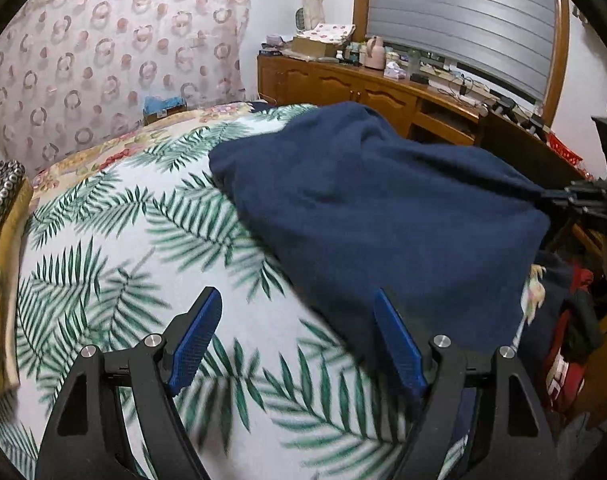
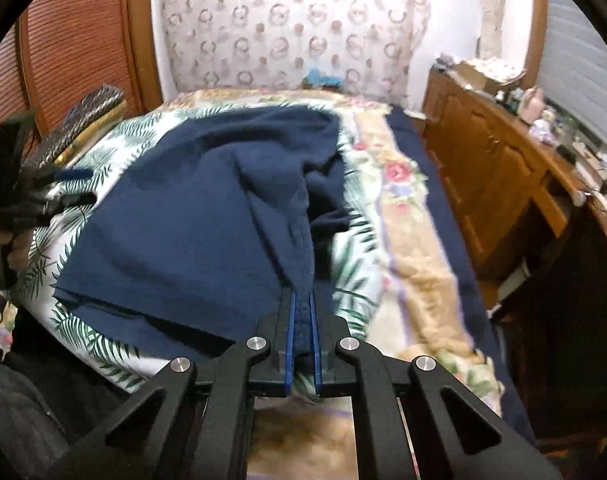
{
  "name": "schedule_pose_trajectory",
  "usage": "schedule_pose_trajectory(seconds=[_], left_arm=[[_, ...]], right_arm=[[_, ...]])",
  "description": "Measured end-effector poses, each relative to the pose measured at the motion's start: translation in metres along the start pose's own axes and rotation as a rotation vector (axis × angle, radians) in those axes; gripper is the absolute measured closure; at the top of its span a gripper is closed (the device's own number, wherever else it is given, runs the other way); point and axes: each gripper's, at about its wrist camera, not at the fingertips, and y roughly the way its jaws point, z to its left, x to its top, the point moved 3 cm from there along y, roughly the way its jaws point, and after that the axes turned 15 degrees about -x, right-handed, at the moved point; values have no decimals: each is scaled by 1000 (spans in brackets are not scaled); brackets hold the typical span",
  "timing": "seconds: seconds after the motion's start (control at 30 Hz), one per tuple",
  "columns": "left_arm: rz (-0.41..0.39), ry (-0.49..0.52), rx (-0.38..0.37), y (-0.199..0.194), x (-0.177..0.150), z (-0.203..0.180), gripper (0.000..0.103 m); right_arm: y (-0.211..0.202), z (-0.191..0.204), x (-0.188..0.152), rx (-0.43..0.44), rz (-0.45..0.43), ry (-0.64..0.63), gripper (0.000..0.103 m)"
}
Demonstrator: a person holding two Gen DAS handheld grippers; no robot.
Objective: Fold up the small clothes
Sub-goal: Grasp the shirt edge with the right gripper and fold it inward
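The bed (image 2: 415, 248), under a palm-leaf sheet (image 1: 115, 264), carries a navy garment (image 1: 383, 208) bunched across its middle. Only the right wrist view shows the louvred wooden door (image 2: 71, 40) at the left; the left wrist view alone shows the cluttered wooden counter (image 1: 383, 88) beneath the blind. The right gripper (image 2: 302, 300) has its 2 fingers clamped on a gathered edge of the garment. The left gripper (image 1: 297, 312) has its fingers spread wide over the sheet, gripping nothing.
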Motion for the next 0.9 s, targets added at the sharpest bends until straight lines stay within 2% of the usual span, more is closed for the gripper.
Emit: schedule_pose_trajectory(seconds=[0.1,0.23,0.73,0.9], left_arm=[[16,-3,5,-1,-10,-9,24],[20,-17,-42,-3,-20,-18,24],[56,-12,-55,2,-30,-35,24],[49,-16,-107,0,-34,-44,41]], right_arm=[[6,0,-5,-9,15,-8,97],[13,10,-8,-12,23,-5,97],[21,8,-15,13,23,32,97],[22,12,-17,10,21,39,97]])
